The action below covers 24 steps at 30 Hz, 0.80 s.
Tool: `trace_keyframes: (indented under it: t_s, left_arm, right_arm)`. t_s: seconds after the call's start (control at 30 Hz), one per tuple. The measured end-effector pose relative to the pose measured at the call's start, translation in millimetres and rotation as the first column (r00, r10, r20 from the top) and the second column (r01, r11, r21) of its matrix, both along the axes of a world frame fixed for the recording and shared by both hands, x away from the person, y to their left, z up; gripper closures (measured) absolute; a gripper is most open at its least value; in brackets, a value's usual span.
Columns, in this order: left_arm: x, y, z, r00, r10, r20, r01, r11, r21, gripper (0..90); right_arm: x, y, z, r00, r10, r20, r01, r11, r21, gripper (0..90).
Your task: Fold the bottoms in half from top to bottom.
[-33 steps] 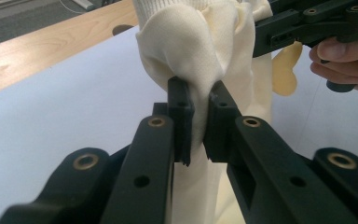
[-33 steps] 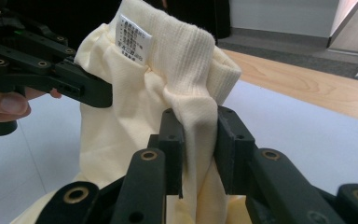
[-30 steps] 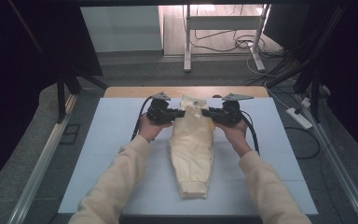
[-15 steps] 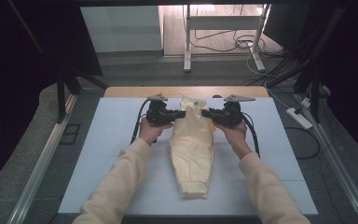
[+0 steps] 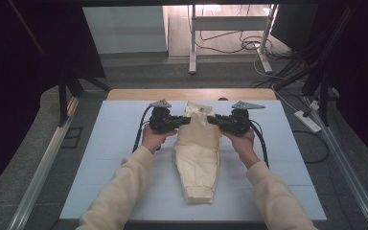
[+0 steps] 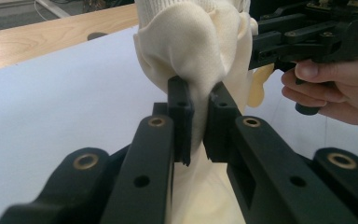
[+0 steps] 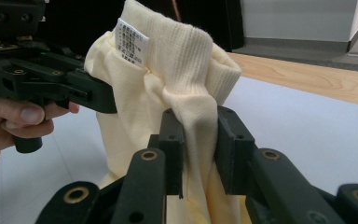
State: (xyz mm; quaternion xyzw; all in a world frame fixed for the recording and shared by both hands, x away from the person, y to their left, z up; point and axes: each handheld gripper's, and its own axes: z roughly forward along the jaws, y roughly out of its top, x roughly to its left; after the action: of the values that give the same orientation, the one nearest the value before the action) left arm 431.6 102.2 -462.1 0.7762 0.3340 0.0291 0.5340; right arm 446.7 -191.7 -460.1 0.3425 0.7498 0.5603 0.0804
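Observation:
A cream folded pair of trousers (image 5: 197, 153) lies lengthwise on the pale blue mat (image 5: 100, 153), its ribbed waistband at the far end and lifted off the mat. My left gripper (image 5: 186, 121) is shut on the waistband's left side; its own view shows the cloth (image 6: 186, 51) pinched between the pads (image 6: 180, 116). From the other side my right gripper (image 5: 212, 119) is shut on the waistband's right side, bunching the fabric (image 7: 177, 84) between its pads (image 7: 228, 144). A white label (image 7: 131, 41) shows inside the waistband.
The mat covers a wooden table (image 5: 134, 94) whose far edge is bare. A power strip (image 5: 307, 120) and cables (image 5: 230, 45) lie on the floor beyond and to the right. Metal frame legs (image 5: 192, 43) stand behind the table.

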Motion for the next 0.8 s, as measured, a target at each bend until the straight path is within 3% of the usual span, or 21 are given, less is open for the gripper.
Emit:
trace_keyframes:
  t_s: [0.27, 0.8]
  left_arm:
    - [-11.1, 0.1, -0.3, 0.9999, -0.009, 0.006, 0.009, 0.9999, -0.006, 82.2]
    - [-19.6, 0.2, -4.8, 0.9999, -0.008, 0.008, 0.008, 0.9991, -0.042, 82.2]
  right_arm:
    - [-16.1, -2.2, 0.3, 0.9999, 0.014, 0.002, -0.014, 0.9998, 0.013, 73.9]
    - [-24.3, -4.3, -5.2, 0.9998, 0.016, -0.012, -0.015, 0.9981, 0.06, 73.9]
